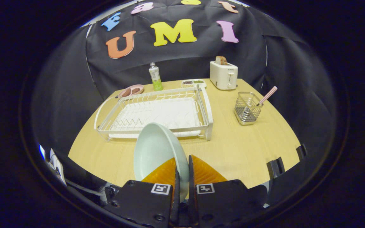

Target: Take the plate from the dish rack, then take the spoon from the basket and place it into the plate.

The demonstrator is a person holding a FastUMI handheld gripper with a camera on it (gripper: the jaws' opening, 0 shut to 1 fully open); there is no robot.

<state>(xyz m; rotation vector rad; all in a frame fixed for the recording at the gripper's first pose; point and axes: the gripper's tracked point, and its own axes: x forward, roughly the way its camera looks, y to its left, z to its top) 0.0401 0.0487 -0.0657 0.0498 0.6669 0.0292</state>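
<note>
Now, gripper (182, 169): fingers clamped on the plate's rim.
Round pale-green ceramic plate (155, 152): upright between fingers, just before white wire dish rack (157, 112).

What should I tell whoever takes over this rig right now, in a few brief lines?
Gripper: shut on the plate, pinching its rim, plate on edge above the table, just in front of the rack.
Spoon: standing in the basket, right of the rack, beyond the fingers.
Done: plate is out of the rack.
Left: set the plate down on the table, take the spoon from the basket, lay it in the plate.
</note>
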